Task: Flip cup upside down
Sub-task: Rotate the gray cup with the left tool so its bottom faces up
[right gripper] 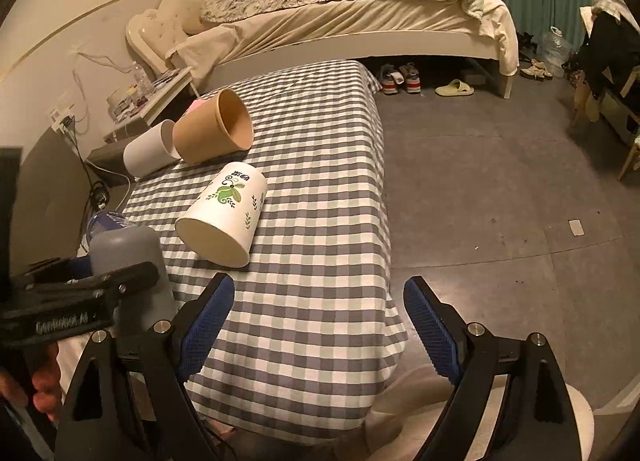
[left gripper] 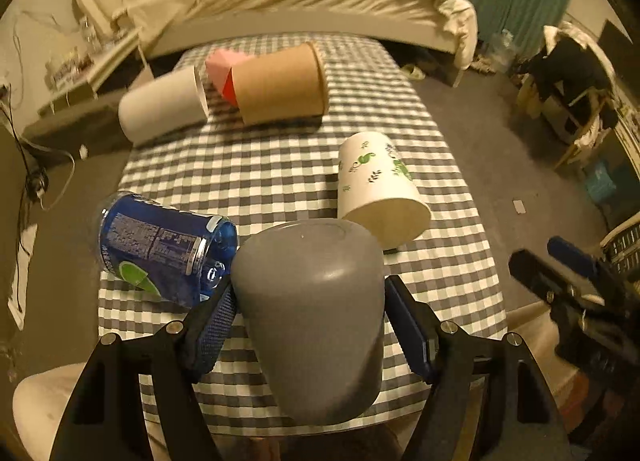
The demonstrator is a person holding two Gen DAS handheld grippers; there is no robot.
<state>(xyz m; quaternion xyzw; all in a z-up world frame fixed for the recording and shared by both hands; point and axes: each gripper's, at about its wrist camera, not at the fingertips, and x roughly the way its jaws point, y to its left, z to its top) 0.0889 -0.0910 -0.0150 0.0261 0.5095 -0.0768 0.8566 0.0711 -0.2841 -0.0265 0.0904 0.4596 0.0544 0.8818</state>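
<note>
My left gripper (left gripper: 308, 305) is shut on a grey cup (left gripper: 316, 313) and holds it bottom-up, its flat base pointing away from the camera, over the near end of the checked table (left gripper: 280, 165). The same grey cup (right gripper: 128, 261) shows at the left of the right wrist view, held by the left gripper (right gripper: 80, 293). My right gripper (right gripper: 320, 317) is open and empty over the table's near right corner. It also shows in the left wrist view (left gripper: 560, 273) at the far right.
A white cup with green leaf print (left gripper: 376, 189) lies on its side mid-table. A blue can (left gripper: 160, 245) lies at the left edge. A brown paper cup (left gripper: 280, 85), a white cup (left gripper: 164, 105) and a pink-red object (left gripper: 222, 73) lie at the far end. A bed (right gripper: 340, 21) stands beyond.
</note>
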